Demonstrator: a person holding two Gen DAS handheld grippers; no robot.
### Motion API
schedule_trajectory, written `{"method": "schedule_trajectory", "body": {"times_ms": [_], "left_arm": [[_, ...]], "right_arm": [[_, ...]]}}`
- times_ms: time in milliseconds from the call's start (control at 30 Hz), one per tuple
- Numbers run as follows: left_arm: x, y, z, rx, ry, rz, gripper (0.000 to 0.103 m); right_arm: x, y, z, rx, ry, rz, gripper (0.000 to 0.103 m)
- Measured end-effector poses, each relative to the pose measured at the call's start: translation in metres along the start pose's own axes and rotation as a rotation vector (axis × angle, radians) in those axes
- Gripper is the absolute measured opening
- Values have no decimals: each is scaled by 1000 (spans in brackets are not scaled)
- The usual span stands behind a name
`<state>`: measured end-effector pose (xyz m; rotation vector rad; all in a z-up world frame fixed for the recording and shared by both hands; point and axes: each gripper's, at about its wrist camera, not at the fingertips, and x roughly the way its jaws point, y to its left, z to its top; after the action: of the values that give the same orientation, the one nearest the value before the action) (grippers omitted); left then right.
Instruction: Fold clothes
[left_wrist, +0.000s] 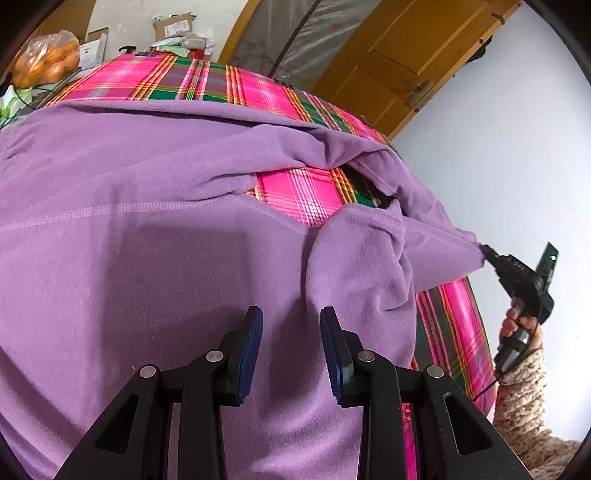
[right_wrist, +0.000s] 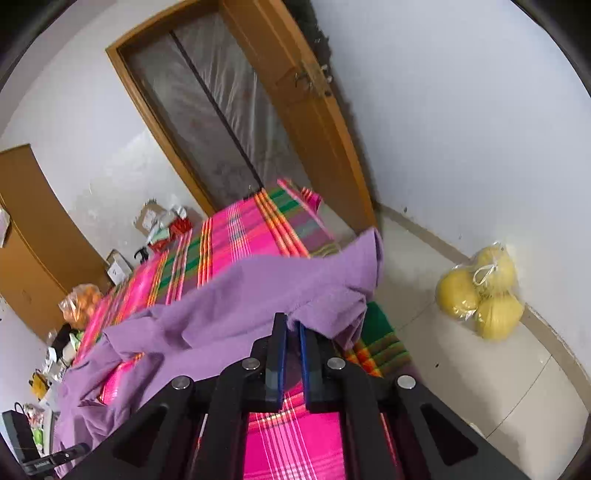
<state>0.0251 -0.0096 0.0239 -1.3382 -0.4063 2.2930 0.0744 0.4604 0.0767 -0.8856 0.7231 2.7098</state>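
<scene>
Purple garment (left_wrist: 147, 221) hiding most plaid cloth (left_wrist: 303, 192), right fingers (right_wrist: 292, 325) pinching its edge, left fingers (left_wrist: 291, 325) apart above it.

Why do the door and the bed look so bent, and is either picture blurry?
Both views are fisheye, so straight lines bow: the wooden door curves in the right wrist view. That view is slightly smeared on the purple fleece garment; the left wrist view is sharper, its open left gripper shadowing the fleece.
</scene>
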Motion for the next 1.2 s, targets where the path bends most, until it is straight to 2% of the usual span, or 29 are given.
{"method": "schedule_trajectory", "body": {"times_ms": [267,567,900,1200], "left_arm": [[-4,-2,-5,4,9,-10,33],[-11,-3,-8,10,0,-10,33],[-10,-7,-11,21,14,-17,33],[-5,-13,-12,42,34,-27,33]], "right_arm": [[-25,-27,0,47,-29,-6,3],[-46,-34,-4,57,-71,-18,2],[-74,-51,-4,78,-120,-72,2],[-99,-81,0,118,-170,-149,2]]}}
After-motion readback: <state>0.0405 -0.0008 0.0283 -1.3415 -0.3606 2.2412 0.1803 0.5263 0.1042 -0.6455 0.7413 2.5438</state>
